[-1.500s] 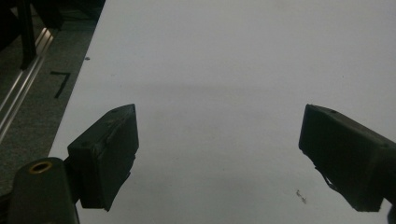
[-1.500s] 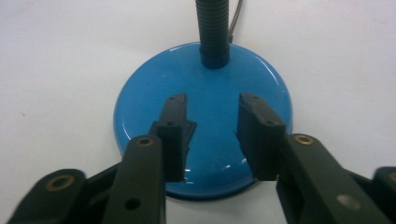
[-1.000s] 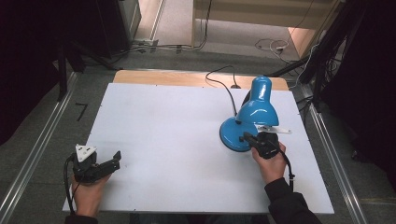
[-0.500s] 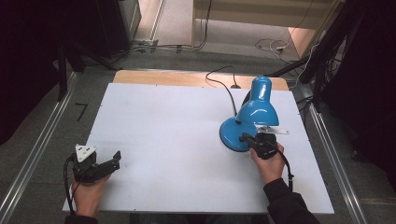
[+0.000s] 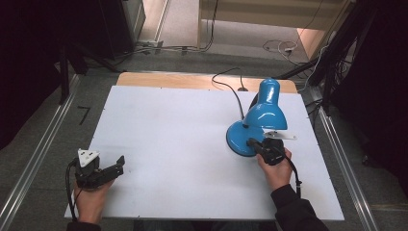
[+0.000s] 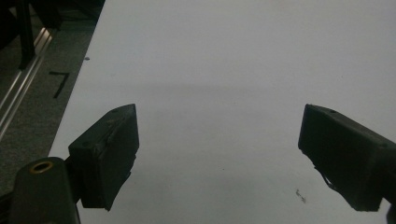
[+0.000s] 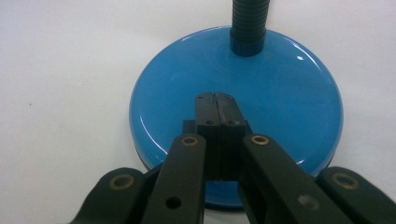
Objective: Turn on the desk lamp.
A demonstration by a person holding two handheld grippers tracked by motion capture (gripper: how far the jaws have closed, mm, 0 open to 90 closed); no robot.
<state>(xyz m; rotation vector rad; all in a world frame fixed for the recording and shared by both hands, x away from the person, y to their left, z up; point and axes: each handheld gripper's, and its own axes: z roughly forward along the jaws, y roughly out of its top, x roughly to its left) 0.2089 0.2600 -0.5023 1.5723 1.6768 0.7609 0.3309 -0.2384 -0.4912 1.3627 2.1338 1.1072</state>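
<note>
A blue desk lamp (image 5: pixel 265 113) stands at the right of the white table (image 5: pixel 168 125), its shade bent low over its round base (image 5: pixel 236 137). My right gripper (image 5: pixel 251 143) is shut, and its joined tips rest over the near part of that base (image 7: pixel 280 93). In the right gripper view, the right gripper (image 7: pixel 215 98) has its jaws pressed together with nothing between them. A small black part of the base shows just beside them, below the black ribbed neck (image 7: pixel 249 23). My left gripper (image 5: pixel 120 162) is at the near left corner. In its own view, the left gripper (image 6: pixel 219 130) stands wide open over bare tabletop.
The lamp's black cord (image 5: pixel 231 86) runs from the lamp to the far table edge, where a wooden strip (image 5: pixel 168 79) shows. Metal rails (image 5: pixel 38 154) flank the table on both sides. Dark stands and cables sit on the floor behind.
</note>
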